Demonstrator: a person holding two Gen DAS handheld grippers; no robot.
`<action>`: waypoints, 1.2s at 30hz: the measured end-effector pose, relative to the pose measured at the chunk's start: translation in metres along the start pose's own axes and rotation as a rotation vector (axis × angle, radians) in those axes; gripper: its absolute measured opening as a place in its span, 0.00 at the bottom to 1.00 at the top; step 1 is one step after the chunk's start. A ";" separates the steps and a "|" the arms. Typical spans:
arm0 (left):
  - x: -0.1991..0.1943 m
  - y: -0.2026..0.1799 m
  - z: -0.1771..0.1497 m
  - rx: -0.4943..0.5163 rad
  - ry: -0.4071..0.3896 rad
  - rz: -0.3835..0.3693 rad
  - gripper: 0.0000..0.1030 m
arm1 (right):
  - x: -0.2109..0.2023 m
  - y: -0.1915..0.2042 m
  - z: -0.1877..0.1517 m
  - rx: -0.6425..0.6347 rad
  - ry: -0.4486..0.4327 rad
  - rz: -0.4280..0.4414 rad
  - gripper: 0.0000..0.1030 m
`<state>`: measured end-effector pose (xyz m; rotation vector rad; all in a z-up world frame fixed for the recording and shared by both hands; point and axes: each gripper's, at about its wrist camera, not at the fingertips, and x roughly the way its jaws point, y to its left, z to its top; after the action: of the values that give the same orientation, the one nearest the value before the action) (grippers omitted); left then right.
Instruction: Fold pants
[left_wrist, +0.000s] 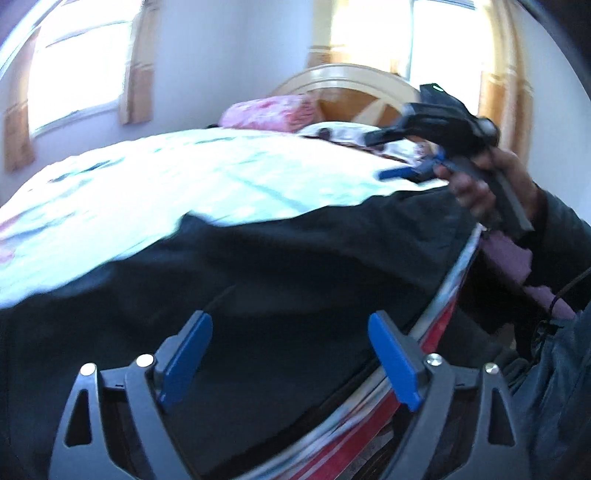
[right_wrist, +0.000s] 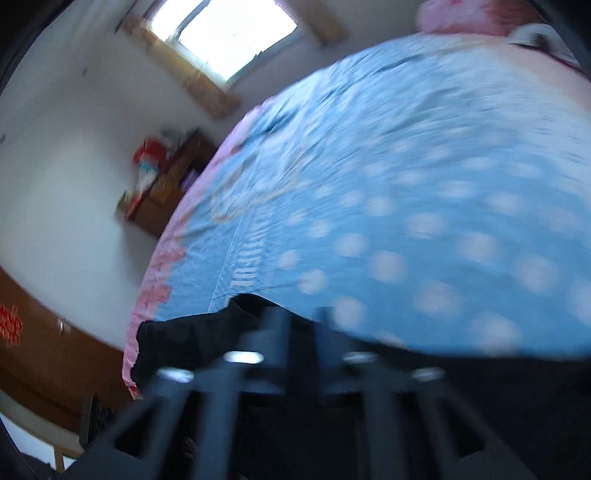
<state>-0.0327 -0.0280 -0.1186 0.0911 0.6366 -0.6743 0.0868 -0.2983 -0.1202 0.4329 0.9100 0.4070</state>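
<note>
Black pants under spread left claw

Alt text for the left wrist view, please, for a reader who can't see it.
Dark pants lie spread on a pale patterned bedspread, with the left tongs open just above them, nothing between the blue pads. At right, a hand holds the blurred right tongs over the bed.

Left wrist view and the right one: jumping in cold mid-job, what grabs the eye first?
The dark pants dominate, spread along the near edge of the bed over the pale blue polka-dot bedspread. In the left wrist view the left claw hangs open above the fabric, blue pads gripping nothing. At upper right a hand carries the right claw above the bed, blurred.
</note>
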 end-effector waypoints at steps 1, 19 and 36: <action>0.007 -0.007 0.006 0.014 0.003 -0.022 0.87 | -0.026 -0.014 -0.008 0.035 -0.052 -0.034 0.83; 0.118 -0.091 0.030 0.124 0.167 -0.222 0.87 | -0.197 -0.182 -0.029 0.424 -0.311 -0.548 0.36; 0.118 -0.088 0.024 0.118 0.156 -0.240 0.91 | -0.242 -0.186 -0.059 0.385 -0.560 -0.298 0.06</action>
<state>-0.0027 -0.1692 -0.1567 0.1804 0.7650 -0.9429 -0.0665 -0.5670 -0.0888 0.7083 0.4873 -0.1695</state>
